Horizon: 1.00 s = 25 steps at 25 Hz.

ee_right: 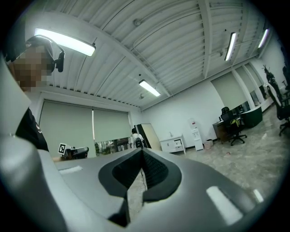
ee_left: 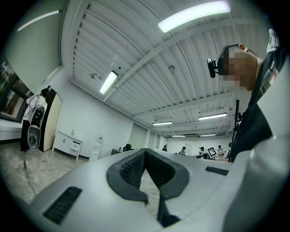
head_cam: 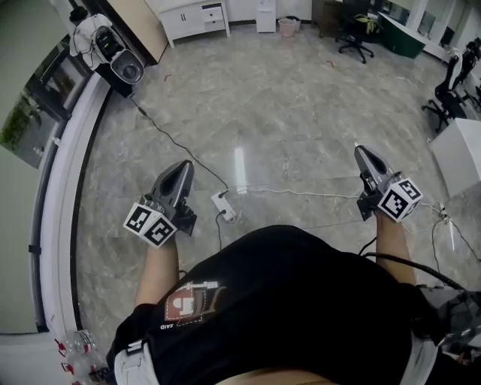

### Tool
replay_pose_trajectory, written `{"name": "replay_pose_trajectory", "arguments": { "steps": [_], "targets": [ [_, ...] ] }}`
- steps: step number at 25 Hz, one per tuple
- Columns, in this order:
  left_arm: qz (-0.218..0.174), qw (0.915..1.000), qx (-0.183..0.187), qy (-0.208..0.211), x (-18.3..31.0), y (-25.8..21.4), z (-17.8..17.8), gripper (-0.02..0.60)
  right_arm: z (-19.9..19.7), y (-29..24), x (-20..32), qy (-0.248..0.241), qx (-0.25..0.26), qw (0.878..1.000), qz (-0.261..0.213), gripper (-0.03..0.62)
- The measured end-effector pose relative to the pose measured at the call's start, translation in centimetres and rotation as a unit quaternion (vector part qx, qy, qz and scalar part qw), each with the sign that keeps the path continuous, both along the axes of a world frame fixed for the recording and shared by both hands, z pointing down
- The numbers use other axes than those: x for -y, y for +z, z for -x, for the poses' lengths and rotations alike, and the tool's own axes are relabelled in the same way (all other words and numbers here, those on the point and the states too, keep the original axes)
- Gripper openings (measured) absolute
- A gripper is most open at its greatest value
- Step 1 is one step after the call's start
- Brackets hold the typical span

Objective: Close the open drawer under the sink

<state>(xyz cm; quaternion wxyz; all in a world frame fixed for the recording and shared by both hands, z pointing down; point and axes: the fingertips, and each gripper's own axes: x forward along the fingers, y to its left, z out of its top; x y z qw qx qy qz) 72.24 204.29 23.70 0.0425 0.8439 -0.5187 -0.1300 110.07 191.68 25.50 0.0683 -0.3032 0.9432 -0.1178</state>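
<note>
We see a floor [head_cam: 301, 98] of grey marbled stone or tile, polished glossy, with a bright streak of reflection. The left tool [ee_left: 145, 151] and right tool [ee_right: 142, 150] have smooth, matt grey plastic shells; their pads [ee_left: 129, 168] are dark and finely ribbed (rubber, by the look). The shirt [head_cam: 301, 301] is matt black cloth. The ceiling [ee_left: 136, 45] is white ribbed sheeting, seemingly metal. The cabinet [head_cam: 195, 16] looks smooth, painted white.
</note>
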Motion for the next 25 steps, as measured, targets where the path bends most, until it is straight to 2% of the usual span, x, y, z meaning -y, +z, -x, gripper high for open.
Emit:
{"name": "replay_pose_trajectory", "arguments": {
  "steps": [4, 9, 13, 18, 25],
  "targets": [
    [0.011, 0.9999, 0.000, -0.004, 3.2, 0.8, 0.3, -0.009, -0.3, 1.0, 3.7, 0.003, 0.002, 1.000, 0.011, -0.009],
    [0.024, 0.9993, -0.001, -0.027, 8.3, 2.0, -1.3, -0.009, -1.8, 2.3, 10.1, -0.015, 0.008, 1.000, 0.021, -0.009],
    [0.015, 0.9983, 0.004, -0.056, 13.4, 2.0, -3.7, -0.009, -3.4, 2.1, 17.0, -0.044, 0.005, 0.999, 0.007, -0.009],
    [-0.003, 0.9947, -0.015, -0.102, 20.0, 0.9, -6.5, -0.009, -4.6, 0.3, 26.3, -0.091, -0.018, 0.996, -0.015, -0.009],
    [0.011, 0.9930, -0.014, -0.117, 28.3, -0.1, -11.3, -0.009, -5.2, -1.1, 35.7, -0.141, -0.027, 0.989, -0.021, -0.009]
  ]
}}
